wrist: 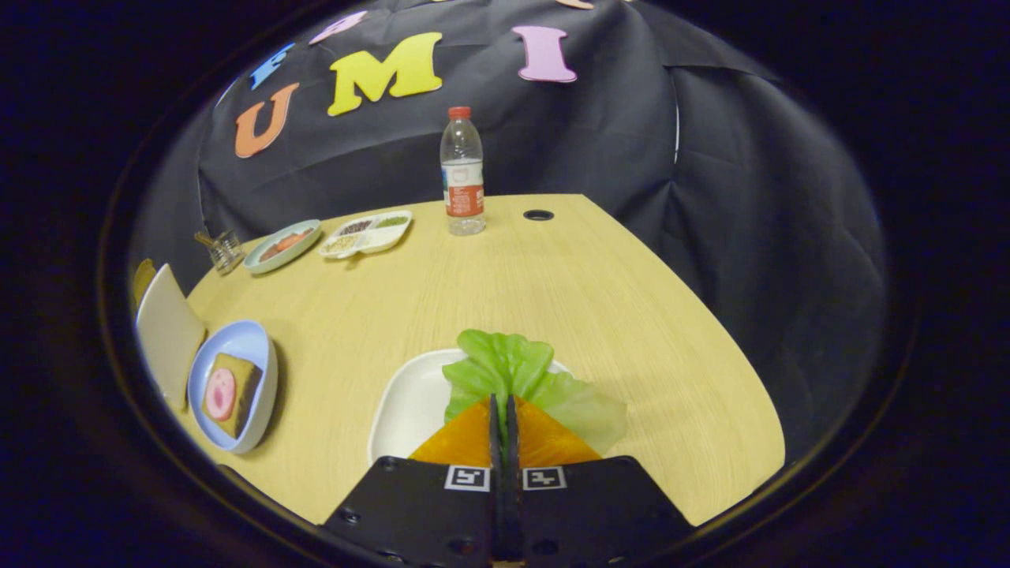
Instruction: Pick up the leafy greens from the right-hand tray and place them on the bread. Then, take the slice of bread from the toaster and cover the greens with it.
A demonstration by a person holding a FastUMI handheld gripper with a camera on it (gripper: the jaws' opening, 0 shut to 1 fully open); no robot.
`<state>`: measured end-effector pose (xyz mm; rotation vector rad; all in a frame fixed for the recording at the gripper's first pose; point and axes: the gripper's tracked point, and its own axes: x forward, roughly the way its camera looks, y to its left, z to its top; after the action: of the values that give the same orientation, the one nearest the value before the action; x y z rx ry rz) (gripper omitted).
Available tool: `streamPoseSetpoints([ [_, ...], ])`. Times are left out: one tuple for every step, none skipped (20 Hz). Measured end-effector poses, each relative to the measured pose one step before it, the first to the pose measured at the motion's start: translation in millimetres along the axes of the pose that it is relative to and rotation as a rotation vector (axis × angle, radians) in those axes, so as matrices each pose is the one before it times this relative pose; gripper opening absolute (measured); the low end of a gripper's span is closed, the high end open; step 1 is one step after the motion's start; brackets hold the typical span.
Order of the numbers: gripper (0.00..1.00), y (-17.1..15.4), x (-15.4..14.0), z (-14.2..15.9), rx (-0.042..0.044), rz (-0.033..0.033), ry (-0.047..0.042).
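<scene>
Gripper view, wooden table [600, 284], jaws pinching greens [513, 367]

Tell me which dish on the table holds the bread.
The round blue plate left of the tool; its bread carries a pink slice. The tool is shut on the leafy greens.

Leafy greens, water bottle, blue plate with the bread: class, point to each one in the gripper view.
Leafy greens [509, 364], gripper view, on the upper leaf beyond the shut fingers.
Water bottle [462, 189], gripper view, on its label.
Blue plate [241, 341], gripper view, on its bare far rim.
</scene>
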<state>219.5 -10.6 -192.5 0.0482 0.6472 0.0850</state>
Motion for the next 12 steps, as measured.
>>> streamPoseSetpoints([
  [0.01,0.13,-4.51,3.53,-0.00010,-0.00072,-0.01887],
  [0.00,0.74,-5.03,4.76,0.00410,0.00108,-0.01764],
  [0.00,1.05,-5.48,4.69,0.01180,0.00635,-0.01961],
  [0.00,1.27,-5.37,4.92,0.01059,0.00352,-0.01646],
  [0.01,2.86,-4.59,3.89,0.00972,0.00638,-0.01470],
  [0.01,2.09,-4.85,3.67,0.00486,0.00402,-0.01114],
  [0.01,2.89,-4.61,3.07,0.00194,0.00554,-0.01188],
  [0.01,4.23,-6.64,5.08,0.00583,0.00819,-0.01739],
  [0.00,4.45,-6.33,5.56,0.00830,0.00690,-0.01691],
  [0.00,7.30,-6.53,4.07,0.01017,0.01595,-0.01174],
  [0.00,7.88,-4.38,2.22,0.00928,0.01548,-0.00721],
  [0.00,8.13,-6.93,2.41,0.00750,0.01266,-0.00660],
])
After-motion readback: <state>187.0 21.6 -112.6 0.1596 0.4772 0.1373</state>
